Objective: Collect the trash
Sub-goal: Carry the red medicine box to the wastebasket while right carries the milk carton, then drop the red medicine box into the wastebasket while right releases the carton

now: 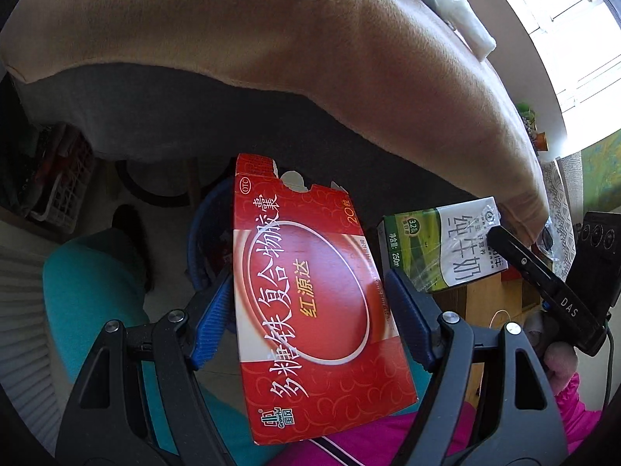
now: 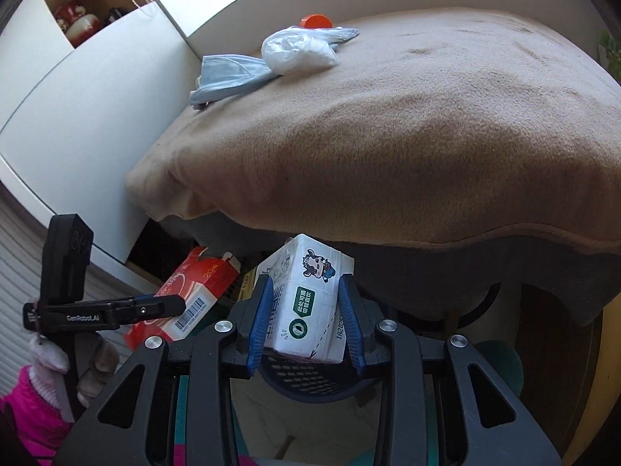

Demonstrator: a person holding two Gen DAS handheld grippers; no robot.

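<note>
My left gripper [image 1: 310, 310] is shut on a flat red medicine box [image 1: 310, 299], held over a dark blue basket [image 1: 205, 240] on the floor. My right gripper [image 2: 304, 318] is shut on a white and green milk carton [image 2: 306, 303], held above the same basket [image 2: 310, 378]. The carton [image 1: 446, 244] and the right gripper [image 1: 539, 283] show at the right of the left wrist view. The red box [image 2: 186, 303] and the left gripper [image 2: 116, 308] show at the left of the right wrist view. Both sit below the edge of a table under a tan cloth [image 2: 388, 136].
On the cloth at the far side lie a blue face mask [image 2: 229, 77], a crumpled clear plastic bag [image 2: 299, 52] and an orange cap [image 2: 316, 21]. A white cabinet [image 2: 77, 97] stands left. A crate of clutter [image 1: 54, 186] sits under the table.
</note>
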